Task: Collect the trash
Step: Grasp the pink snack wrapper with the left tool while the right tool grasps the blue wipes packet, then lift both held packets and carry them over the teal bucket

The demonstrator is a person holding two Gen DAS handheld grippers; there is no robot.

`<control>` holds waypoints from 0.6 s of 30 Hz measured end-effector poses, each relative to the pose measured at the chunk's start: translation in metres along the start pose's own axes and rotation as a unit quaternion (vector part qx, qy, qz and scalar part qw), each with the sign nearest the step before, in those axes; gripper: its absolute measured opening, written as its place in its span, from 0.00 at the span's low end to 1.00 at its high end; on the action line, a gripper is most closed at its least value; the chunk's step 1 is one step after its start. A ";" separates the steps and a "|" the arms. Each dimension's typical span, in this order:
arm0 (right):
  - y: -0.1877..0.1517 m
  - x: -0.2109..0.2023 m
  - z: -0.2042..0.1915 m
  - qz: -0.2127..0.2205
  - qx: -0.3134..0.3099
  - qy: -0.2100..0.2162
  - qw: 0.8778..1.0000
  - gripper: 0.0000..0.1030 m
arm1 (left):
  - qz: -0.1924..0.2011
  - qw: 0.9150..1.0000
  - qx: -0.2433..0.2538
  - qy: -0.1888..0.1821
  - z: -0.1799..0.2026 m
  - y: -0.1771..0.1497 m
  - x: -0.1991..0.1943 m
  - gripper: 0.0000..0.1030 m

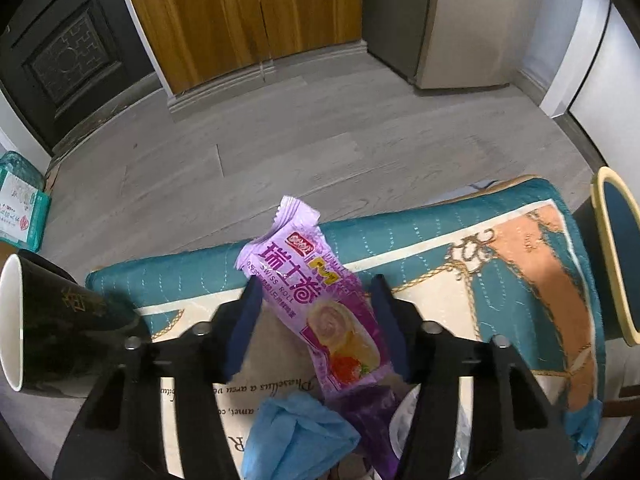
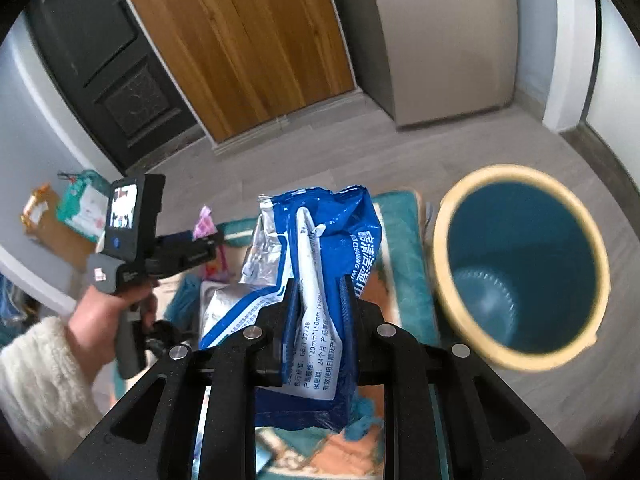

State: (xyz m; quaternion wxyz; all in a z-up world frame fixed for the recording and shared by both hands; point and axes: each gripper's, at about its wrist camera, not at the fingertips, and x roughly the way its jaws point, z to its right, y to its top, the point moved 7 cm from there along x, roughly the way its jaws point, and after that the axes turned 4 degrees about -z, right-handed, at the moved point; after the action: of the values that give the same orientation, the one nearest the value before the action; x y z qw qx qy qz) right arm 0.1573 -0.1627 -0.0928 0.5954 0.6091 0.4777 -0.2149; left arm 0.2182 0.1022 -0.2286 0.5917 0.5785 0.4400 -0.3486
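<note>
A purple Swiss roll wrapper [image 1: 320, 296] lies between the fingers of my left gripper [image 1: 314, 292], which is open around it; whether the pads touch it I cannot tell. It rests over a patterned mat [image 1: 500, 248]. My right gripper [image 2: 318, 292] is shut on a blue and silver wet-wipe packet [image 2: 316, 248] and holds it up above the mat. A blue bin with a yellow rim [image 2: 520, 268] stands open to the right of the packet, and its edge shows in the left wrist view [image 1: 616, 248]. The left gripper also shows in the right wrist view [image 2: 204, 240].
A black paper cup [image 1: 60, 324] lies on its side at the left. A crumpled blue glove [image 1: 296, 436] and a dark purple wrapper [image 1: 372, 420] lie under my left gripper. A green package [image 1: 20, 204] and a brown cardboard box [image 2: 48, 220] sit on the floor by the dark door.
</note>
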 end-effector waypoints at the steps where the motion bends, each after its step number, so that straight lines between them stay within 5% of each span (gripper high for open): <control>1: 0.000 0.003 0.000 0.002 -0.003 -0.002 1.000 0.21 | -0.008 1.000 -0.001 0.001 -0.001 -0.002 0.004 0.42; 7: -0.001 0.011 0.009 -0.001 0.009 0.003 1.000 0.21 | -0.014 1.000 0.001 -0.004 -0.006 -0.006 0.004 0.06; 18: 0.005 -0.001 0.017 0.028 0.015 0.003 0.999 0.21 | 0.040 0.999 0.026 -0.011 -0.001 -0.003 -0.039 0.00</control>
State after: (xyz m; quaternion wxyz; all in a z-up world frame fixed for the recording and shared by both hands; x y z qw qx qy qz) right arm 0.1663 -0.1784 -0.0923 0.5904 0.6318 0.4590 -0.2040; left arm 0.2009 0.0994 -0.1939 0.5946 0.6070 0.4011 -0.3422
